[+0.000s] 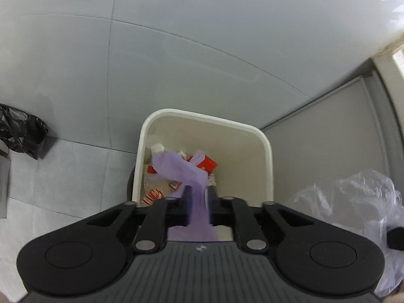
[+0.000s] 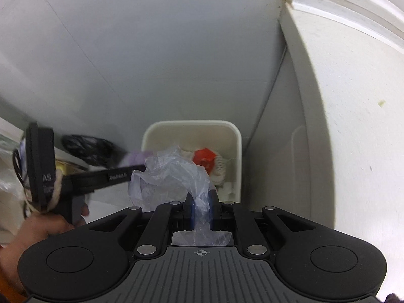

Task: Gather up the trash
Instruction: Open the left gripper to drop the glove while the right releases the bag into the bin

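Left tongs (image 1: pixel 198 202) clamped a purple glove (image 1: pixel 176 168) over the white bin (image 1: pixel 267 151). Right tongs (image 2: pixel 201 208) clamped a clear plastic bag (image 2: pixel 174 169) above it.

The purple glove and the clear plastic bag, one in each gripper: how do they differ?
The purple glove is opaque lilac; the clear plastic bag is see-through and crinkled. The glove hangs long and limp from the left gripper, right over the white bin; the bag bunches up from the right gripper, nearer the bin's front edge. The glove looks smoother than the bag. Both are soft trash, pinched between gripper fingers above the same bin.
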Action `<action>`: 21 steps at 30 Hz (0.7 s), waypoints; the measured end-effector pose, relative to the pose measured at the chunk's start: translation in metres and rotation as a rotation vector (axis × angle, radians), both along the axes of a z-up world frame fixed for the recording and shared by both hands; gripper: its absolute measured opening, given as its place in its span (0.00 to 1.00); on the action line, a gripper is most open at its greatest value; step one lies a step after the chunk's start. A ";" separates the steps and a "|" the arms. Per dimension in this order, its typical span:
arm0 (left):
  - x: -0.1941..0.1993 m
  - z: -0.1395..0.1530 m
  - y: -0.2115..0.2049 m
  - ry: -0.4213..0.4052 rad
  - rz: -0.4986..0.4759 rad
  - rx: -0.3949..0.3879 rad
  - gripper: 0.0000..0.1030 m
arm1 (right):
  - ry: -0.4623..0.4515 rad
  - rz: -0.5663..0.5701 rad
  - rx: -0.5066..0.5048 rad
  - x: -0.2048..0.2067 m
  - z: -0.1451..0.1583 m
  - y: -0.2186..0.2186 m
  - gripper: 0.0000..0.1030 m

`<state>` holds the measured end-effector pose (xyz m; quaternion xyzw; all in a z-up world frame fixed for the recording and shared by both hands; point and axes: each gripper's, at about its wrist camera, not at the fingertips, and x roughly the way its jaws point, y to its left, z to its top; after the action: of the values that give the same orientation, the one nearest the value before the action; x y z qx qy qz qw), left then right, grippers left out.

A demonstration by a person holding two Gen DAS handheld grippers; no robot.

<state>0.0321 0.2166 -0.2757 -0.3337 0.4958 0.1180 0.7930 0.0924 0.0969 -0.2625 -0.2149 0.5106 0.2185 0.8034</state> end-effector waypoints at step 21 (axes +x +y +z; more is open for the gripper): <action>-0.041 0.007 0.003 0.032 0.075 -0.020 0.42 | 0.052 0.029 -0.281 0.034 -0.087 0.027 0.14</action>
<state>-0.0086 0.2191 -0.2689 -0.3581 0.4968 0.1482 0.7766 0.1264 0.1239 -0.3498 -0.3271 0.5538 0.1620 0.7484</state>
